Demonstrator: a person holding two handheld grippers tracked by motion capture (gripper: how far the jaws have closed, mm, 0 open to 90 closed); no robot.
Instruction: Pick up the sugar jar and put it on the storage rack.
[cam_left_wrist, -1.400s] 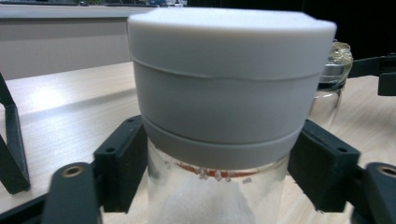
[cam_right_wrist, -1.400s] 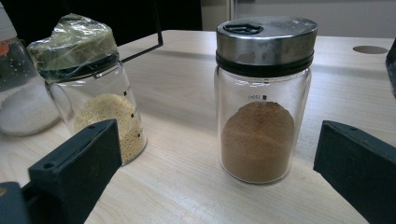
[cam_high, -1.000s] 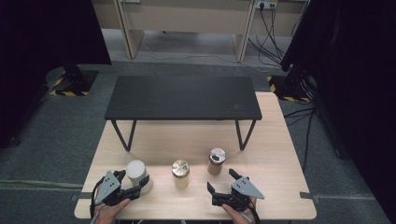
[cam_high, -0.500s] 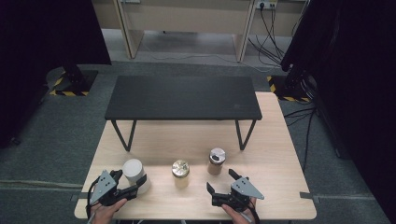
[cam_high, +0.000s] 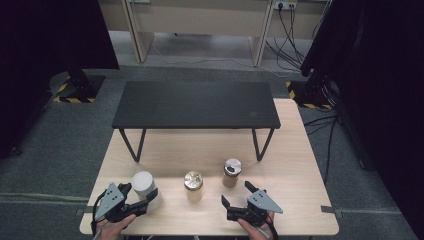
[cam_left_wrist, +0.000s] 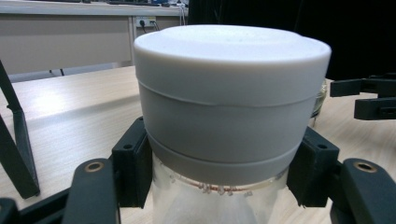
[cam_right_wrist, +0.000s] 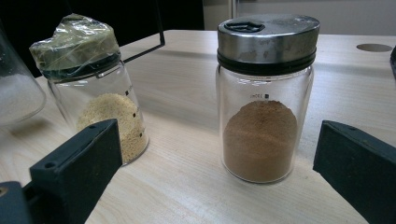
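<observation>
Nearest you on the counter (cam_high: 300, 200), your left claw (cam_left_wrist: 224, 177) is clenched on the white-lidded jar (cam_left_wrist: 231, 116), pads under its cap, so the grasp is made; lifting and placing are left. Your right claw (cam_right_wrist: 219, 177) stands released before the brown spice jar (cam_right_wrist: 264, 98), untouched. Beyond, the black shelf (cam_high: 195, 105) stands bare.
</observation>
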